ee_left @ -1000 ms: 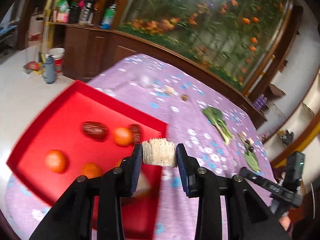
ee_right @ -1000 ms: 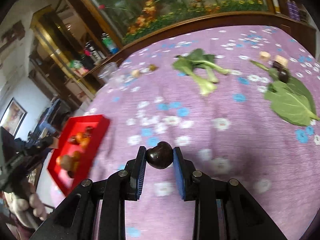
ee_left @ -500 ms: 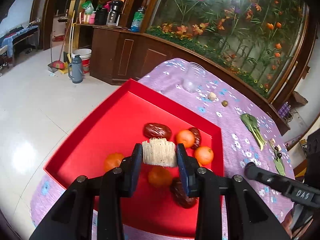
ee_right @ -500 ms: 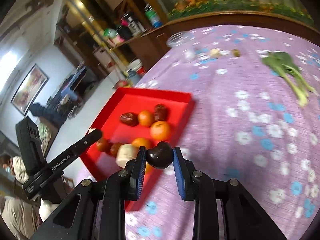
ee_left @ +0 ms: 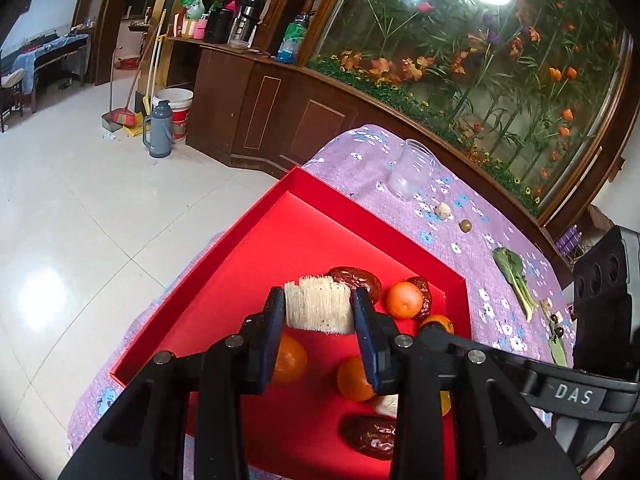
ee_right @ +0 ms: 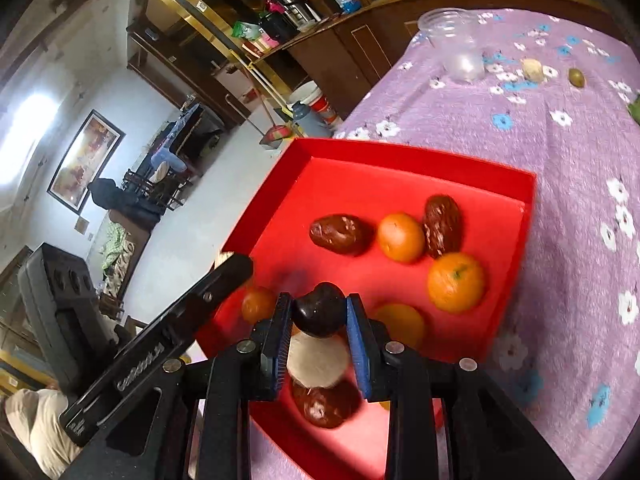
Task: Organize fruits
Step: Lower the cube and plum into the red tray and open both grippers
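Red tray (ee_left: 360, 216) lies at the purple tablecloth's (ee_right: 568, 152) edge, holding oranges and dates. Above it, the left gripper (ee_left: 318, 312) clamps a pale fibrous chunk (ee_left: 316, 306); the right gripper (ee_right: 318, 312) pinches a dark round fruit (ee_right: 320, 310) over the tray's near corner.

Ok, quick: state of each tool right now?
Left tool: shut on the pale fibrous chunk.
Right tool: shut on the dark round fruit.

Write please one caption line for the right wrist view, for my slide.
Right gripper holds a dark round fruit over a red rectangular tray of oranges and dates.
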Action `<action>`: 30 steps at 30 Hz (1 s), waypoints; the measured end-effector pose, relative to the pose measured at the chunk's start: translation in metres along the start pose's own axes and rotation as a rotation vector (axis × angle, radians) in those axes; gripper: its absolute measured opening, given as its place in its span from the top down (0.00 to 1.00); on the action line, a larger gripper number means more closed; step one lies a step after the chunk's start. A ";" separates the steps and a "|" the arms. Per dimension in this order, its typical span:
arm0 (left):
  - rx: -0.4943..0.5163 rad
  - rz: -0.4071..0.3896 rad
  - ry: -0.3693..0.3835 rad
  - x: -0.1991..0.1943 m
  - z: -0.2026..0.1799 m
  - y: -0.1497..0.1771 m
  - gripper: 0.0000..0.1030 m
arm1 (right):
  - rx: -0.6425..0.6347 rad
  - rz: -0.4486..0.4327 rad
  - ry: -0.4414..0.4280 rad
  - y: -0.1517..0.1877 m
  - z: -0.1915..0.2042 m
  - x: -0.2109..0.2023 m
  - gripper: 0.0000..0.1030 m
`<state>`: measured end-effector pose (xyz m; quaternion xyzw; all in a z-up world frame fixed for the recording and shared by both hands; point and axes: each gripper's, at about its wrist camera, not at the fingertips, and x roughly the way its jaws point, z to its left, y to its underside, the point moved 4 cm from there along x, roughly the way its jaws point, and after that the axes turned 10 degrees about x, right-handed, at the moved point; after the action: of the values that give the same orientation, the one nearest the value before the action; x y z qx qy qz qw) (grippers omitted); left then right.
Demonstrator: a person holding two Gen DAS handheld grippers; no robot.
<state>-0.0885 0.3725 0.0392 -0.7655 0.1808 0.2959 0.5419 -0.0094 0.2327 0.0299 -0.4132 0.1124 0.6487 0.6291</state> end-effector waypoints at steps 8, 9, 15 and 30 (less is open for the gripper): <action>0.074 0.008 -0.048 0.005 -0.015 0.001 0.68 | -0.101 -0.109 0.195 0.002 -0.002 -0.004 0.71; 0.091 0.006 -0.062 0.005 -0.018 0.001 0.68 | -0.120 -0.122 0.220 0.002 -0.001 -0.006 0.71; 0.173 0.002 -0.122 0.005 -0.032 -0.002 0.68 | -0.192 -0.161 0.299 0.009 0.003 -0.011 0.71; 0.221 0.025 -0.134 0.012 -0.039 -0.005 0.68 | -0.238 -0.196 0.318 0.018 0.006 -0.015 0.71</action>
<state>-0.0657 0.3379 0.0443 -0.6775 0.1851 0.3313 0.6301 -0.0298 0.2227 0.0375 -0.5907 0.0922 0.5197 0.6103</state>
